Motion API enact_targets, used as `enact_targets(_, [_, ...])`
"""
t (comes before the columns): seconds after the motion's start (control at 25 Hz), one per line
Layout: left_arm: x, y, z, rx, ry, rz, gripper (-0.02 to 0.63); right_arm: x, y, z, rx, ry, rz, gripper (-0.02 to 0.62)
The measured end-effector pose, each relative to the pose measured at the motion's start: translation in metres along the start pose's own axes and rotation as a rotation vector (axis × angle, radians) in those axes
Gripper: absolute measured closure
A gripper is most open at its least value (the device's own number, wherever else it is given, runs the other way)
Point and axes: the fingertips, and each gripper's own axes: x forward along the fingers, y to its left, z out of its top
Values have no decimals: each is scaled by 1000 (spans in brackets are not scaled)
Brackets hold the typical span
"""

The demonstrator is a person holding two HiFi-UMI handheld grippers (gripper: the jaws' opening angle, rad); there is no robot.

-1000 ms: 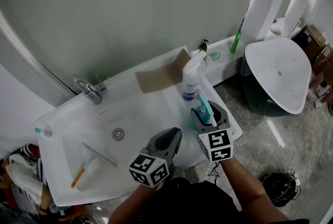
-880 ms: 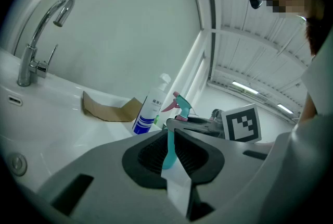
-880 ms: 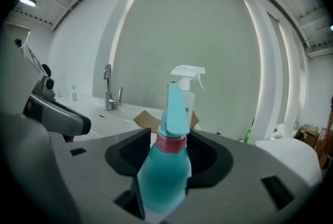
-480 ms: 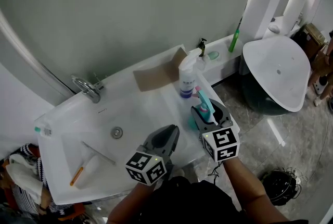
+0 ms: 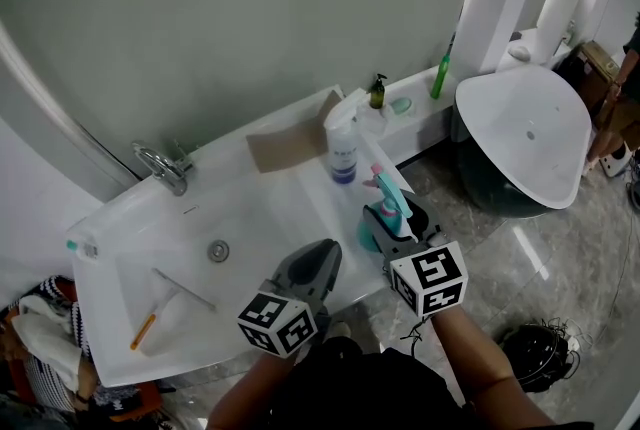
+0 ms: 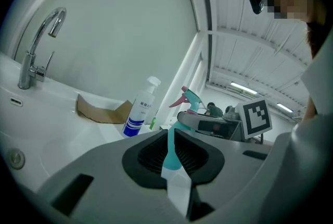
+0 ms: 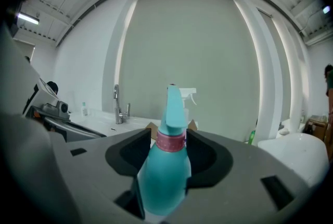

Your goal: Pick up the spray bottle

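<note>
- The white sink counter [image 5: 260, 208] is filling the left and middle of the head view, and everything for this job is sitting along its right-hand edge.
- A white tub [image 5: 525, 133] is standing on the floor at the right of the frame, well apart from the work.
- The right gripper [image 5: 392, 220], in the lower middle of the head view, is pinching the teal spray bottle [image 7: 165, 165]. Its jaws are pressing on either side of the body just under the pink collar, probably because the shoulder there gives something to bear against.
- The bottle is standing upright in that grip at the counter's right edge, nozzle pointing up and away from the person. I cannot tell whether its base is clear of the counter.
- The left gripper [image 5: 322, 258], just left of it in the lower middle, is hanging with its jaws drawn nearly together on nothing, apparently just waiting aside.
- A piece of cardboard [image 5: 283, 143] is lying flat near the back wall, upper middle.
- A white spray bottle [image 5: 342, 146] with a blue label is standing beside the cardboard, behind the teal one and untouched.
- The faucet [image 5: 163, 168] is sitting at the upper left of the sink.
</note>
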Motion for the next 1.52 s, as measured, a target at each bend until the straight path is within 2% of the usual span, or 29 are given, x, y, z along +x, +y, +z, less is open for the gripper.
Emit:
enact_targets(0.64, [-15, -48, -13, -3, -32, 24, 577, -67, 1, 2, 24, -26, 31, 391])
enact_targets(1.52, [-58, -94, -36, -22, -71, 98, 577, -146, 20, -19, 44, -23, 90, 391])
